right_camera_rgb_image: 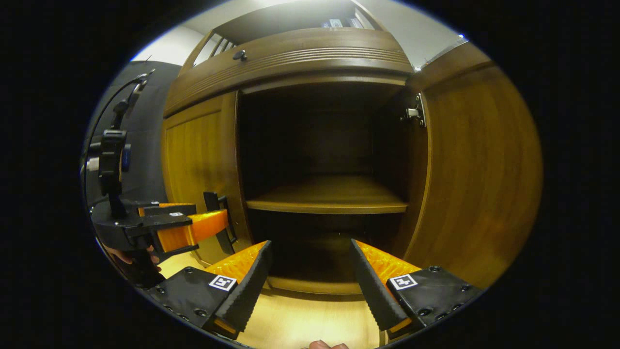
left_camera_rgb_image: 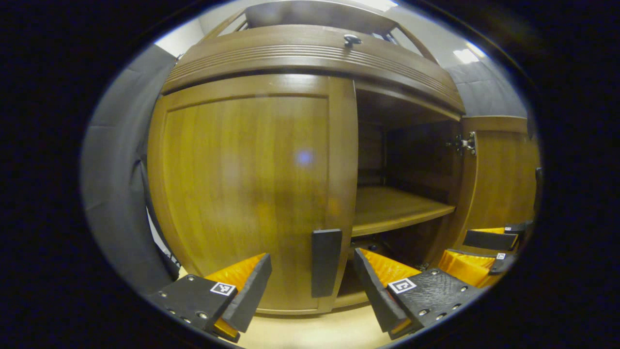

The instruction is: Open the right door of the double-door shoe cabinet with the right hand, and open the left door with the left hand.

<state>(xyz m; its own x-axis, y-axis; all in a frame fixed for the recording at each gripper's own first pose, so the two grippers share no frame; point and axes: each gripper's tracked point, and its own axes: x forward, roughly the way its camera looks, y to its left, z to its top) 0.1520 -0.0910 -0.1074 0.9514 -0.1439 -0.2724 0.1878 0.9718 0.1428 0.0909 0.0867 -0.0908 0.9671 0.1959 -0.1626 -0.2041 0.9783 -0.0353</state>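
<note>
A: Where's the shoe cabinet [left_camera_rgb_image: 310,63] sitting?

B: Straight ahead of both grippers in both views. Its left door [left_camera_rgb_image: 242,194] is sitting shut. The dark handle [left_camera_rgb_image: 325,261] is hanging low on that door's inner edge, next to the open half.

A: And the right door [right_camera_rgb_image: 479,179]?

B: It's standing swung wide, off to the cabinet's right, w/ a metal hinge [right_camera_rgb_image: 414,112] showing near its top, by the cabinet frame. Inside the cabinet a wooden shelf [right_camera_rgb_image: 329,196] is lying across the middle, dark compartments above & below it.

A: Left gripper [left_camera_rgb_image: 310,286]?

B: It's hanging in front of the left door, fingers spread apart, nothing between them. The handle is showing just above the gap, closer to the cabinet; not touching, as far as I can tell.

A: Right gripper [right_camera_rgb_image: 310,281]?

B: Also parted & gripping nothing, aiming into the open half of the cabinet, below the shelf. In the left gripper view it's showing low by the right door.

A: Anything else?

B: In the right gripper view the left gripper is showing in front of the left door, fingers beside the handle, a hand [right_camera_rgb_image: 131,257] holding it from below. Pale floor [right_camera_rgb_image: 300,320] is running under the cabinet.
</note>
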